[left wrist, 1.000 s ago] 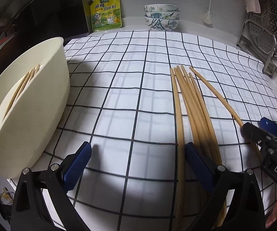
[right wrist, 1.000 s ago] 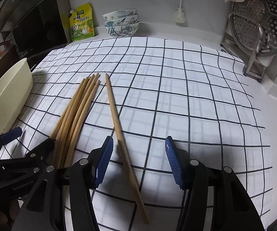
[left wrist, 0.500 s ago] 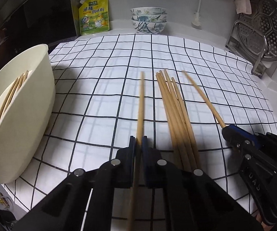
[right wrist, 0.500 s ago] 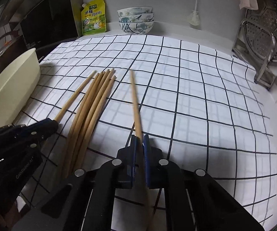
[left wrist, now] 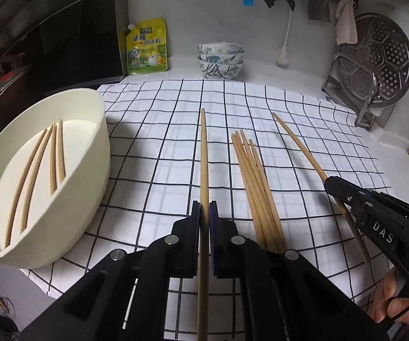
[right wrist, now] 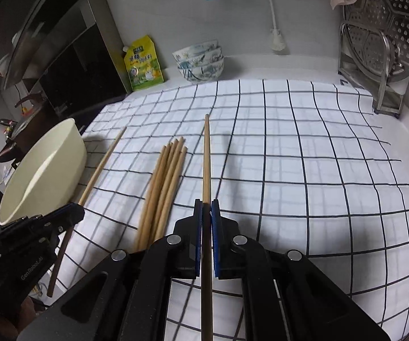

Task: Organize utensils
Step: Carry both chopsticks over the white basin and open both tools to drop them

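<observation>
Left wrist view: left gripper (left wrist: 204,213) fingers clamp one slim wooden chopstick (left wrist: 203,153); right gripper (right wrist: 207,213) pinches another (right wrist: 206,156); light, stiff, slippery sticks, best gripped mid-shaft; remaining bundle (left wrist: 254,187) lies beside cream oval bin (left wrist: 90,170).

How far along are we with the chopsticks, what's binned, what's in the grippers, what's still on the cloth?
Done: four chopsticks lie in the cream bin.
In hand: the left gripper is shut on one chopstick, and the right gripper is shut on another chopstick.
Left: a bundle of about five chopsticks lies on the checked cloth.
</observation>
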Action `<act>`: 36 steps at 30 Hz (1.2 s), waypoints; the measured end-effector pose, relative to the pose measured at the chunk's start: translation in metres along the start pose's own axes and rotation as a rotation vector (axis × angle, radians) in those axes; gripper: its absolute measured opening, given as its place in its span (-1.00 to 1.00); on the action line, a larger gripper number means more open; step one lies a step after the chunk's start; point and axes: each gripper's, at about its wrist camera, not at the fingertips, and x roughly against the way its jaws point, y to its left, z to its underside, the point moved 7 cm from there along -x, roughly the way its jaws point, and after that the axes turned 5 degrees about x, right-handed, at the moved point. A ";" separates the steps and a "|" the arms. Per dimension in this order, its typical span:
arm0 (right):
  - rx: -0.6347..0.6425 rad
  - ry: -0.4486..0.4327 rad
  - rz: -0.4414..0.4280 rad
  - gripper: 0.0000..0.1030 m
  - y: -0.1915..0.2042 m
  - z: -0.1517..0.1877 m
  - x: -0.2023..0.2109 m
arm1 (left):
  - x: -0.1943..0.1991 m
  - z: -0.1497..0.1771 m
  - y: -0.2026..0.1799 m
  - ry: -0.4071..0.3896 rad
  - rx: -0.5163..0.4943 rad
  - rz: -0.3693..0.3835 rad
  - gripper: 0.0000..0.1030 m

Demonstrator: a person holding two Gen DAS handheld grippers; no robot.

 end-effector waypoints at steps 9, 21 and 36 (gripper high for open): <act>-0.033 -0.130 -0.019 -0.88 0.026 -0.020 0.043 | 0.041 -0.015 0.008 -0.066 -0.027 0.081 -0.86; -0.019 -0.179 -0.111 -0.88 0.099 -0.049 0.049 | 0.096 -0.048 0.082 -0.182 0.040 0.096 -0.86; 0.167 -0.069 -0.236 -0.88 0.244 -0.085 -0.029 | 0.075 -0.071 0.227 -0.185 0.154 -0.070 -0.86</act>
